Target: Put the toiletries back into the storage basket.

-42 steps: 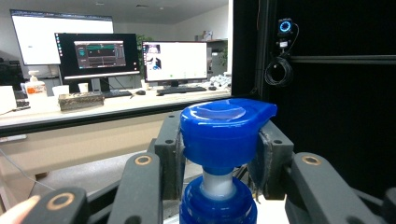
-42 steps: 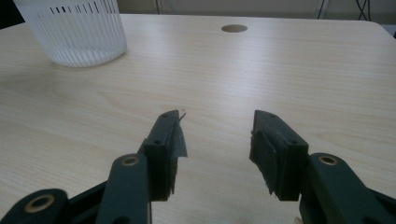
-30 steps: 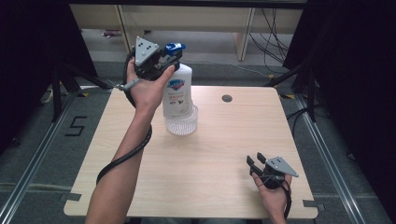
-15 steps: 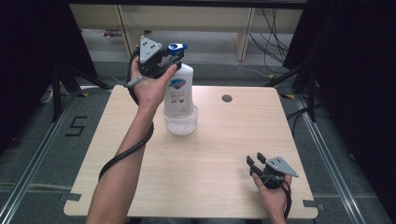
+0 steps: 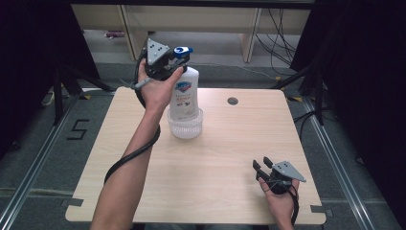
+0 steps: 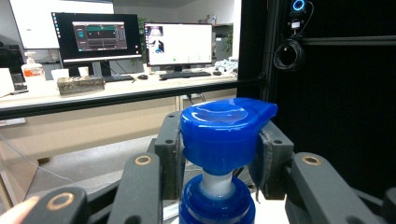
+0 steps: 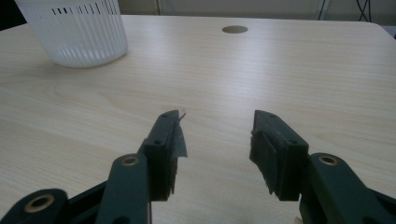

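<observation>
A white soap bottle point(image 5: 184, 93) with a blue pump head point(image 5: 182, 51) stands upright with its base inside a small white ribbed basket point(image 5: 185, 125) on the wooden table point(image 5: 225, 158). My left gripper point(image 5: 176, 60) is shut on the blue pump head point(image 6: 223, 133), one pad pressing each side of it. My right gripper point(image 5: 260, 164) rests low near the table's front right edge, held by a hand. Its jaws stand open over bare wood point(image 7: 215, 135). The white basket point(image 7: 77, 30) lies far off at the upper left of the right gripper view.
A round cable hole point(image 5: 232, 101) is set in the table near its far edge. Beyond the table stand low shelves and cables on the floor. Black curtains flank both sides. A desk with monitors point(image 6: 135, 42) is in the background.
The left hand has shifted slightly right with the bottle, which now stands more upright in the basket. The right gripper has not moved.
</observation>
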Motion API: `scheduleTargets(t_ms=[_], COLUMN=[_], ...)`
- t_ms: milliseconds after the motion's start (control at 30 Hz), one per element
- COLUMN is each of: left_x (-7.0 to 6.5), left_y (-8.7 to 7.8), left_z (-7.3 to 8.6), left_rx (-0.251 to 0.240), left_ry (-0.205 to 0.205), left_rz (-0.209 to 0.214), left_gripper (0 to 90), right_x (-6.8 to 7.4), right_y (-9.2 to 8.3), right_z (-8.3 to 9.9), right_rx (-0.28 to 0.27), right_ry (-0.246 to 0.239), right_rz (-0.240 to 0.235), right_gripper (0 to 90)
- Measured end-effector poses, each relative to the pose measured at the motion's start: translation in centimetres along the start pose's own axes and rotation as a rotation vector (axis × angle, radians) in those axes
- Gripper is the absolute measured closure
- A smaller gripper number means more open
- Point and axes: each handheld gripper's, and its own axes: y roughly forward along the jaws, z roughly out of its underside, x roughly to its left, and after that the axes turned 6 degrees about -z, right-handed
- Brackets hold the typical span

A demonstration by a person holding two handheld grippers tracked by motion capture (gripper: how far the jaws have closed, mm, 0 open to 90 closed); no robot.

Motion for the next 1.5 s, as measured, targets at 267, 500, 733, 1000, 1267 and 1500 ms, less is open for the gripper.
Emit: scheduleTargets(t_ms=[267,500,733,1000,1267,1500], left_x=[0.1,0.2,0.2,0.3,0.4,0.5], left_y=[0.4,0.7,0.9,1.2,1.4,1.5], left_z=[0.7,1.3,1.6,2.5,3.4,3.9], left_rx=[0.013,0.02,0.031,0.047,0.066,0.073], left_ry=[0.005,-0.006,-0.002,-0.009,-0.025,-0.025], left_rz=[-0.01,-0.008,-0.008,-0.009,-0.009,-0.008], left_gripper=[59.8,59.8,59.8,59.8,59.8,59.7], right_x=[0.0,0.1,0.1,0.1,0.2,0.3], right_y=[0.1,0.1,0.0,0.0,0.1,0.0], right_z=[0.0,0.0,0.1,0.1,0.1,0.1], right_rx=[-0.022,-0.022,-0.014,-0.017,-0.022,-0.009], right_ry=[0.01,0.011,0.013,0.016,0.026,0.03], right_rz=[-0.004,-0.006,-0.002,-0.007,-0.017,-0.012], right_gripper=[52.6,52.6,52.5,52.5,52.5,52.6])
